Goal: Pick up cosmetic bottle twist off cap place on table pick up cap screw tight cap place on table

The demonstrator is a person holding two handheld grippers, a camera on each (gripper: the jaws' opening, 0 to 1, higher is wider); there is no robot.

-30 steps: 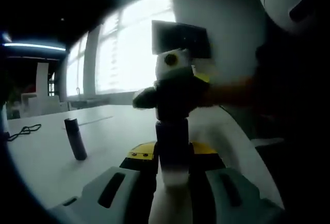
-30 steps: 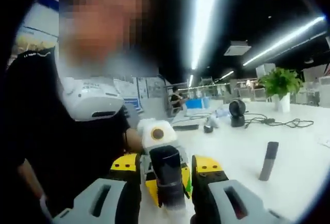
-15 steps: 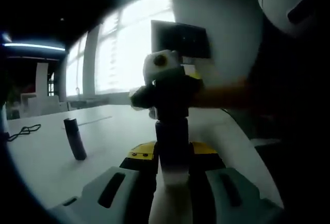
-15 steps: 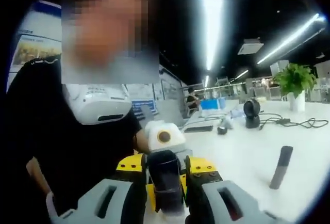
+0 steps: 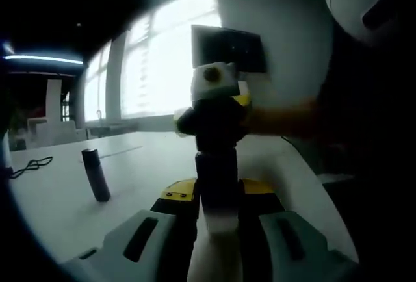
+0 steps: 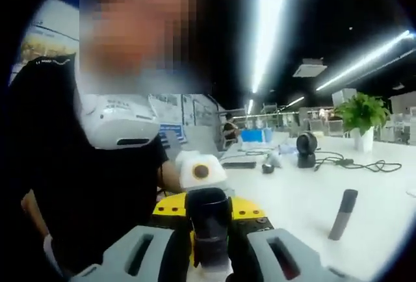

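1. Two tongs meet on one cosmetic bottle (image 5: pixel 216 188), held in the air above the white worktop (image 5: pixel 58 204). My left tongs (image 5: pixel 216 220) are closed narrow on its pale lower body. In the right gripper view my right tongs (image 6: pixel 208 256) are closed narrow on the dark cap (image 6: pixel 208 220) at its end.

2. Risk: body slip. If the left grip is too light while I twist, the smooth body could turn with the cap, and the thread would not move. I judge a firm left hold is needed.

3. Risk: cross-threading or jamming. In the left gripper view the right tongs (image 5: pixel 218 116) sit roughly in line with the bottle. If the two axes tilt apart during the turn, the cap may bind. I cannot tell from these views whether the cap is seated, loose or part-turned.

4. Risk: drop. The bottle is clear of the worktop with nothing under it. If the cap frees suddenly, or either pair opens early, one part could fall and roll off the worktop edge.

5. Risk: collision on set-down. A dark upright stick-like item (image 5: pixel 95 175) stands on the worktop, well apart from the bottle; it appears also in the right gripper view (image 6: pixel 342 214). A careless lowering move could knock it over.

6. Risk: spill. If the bottle is open and tipped, its contents could run out; its fill level is not visible.
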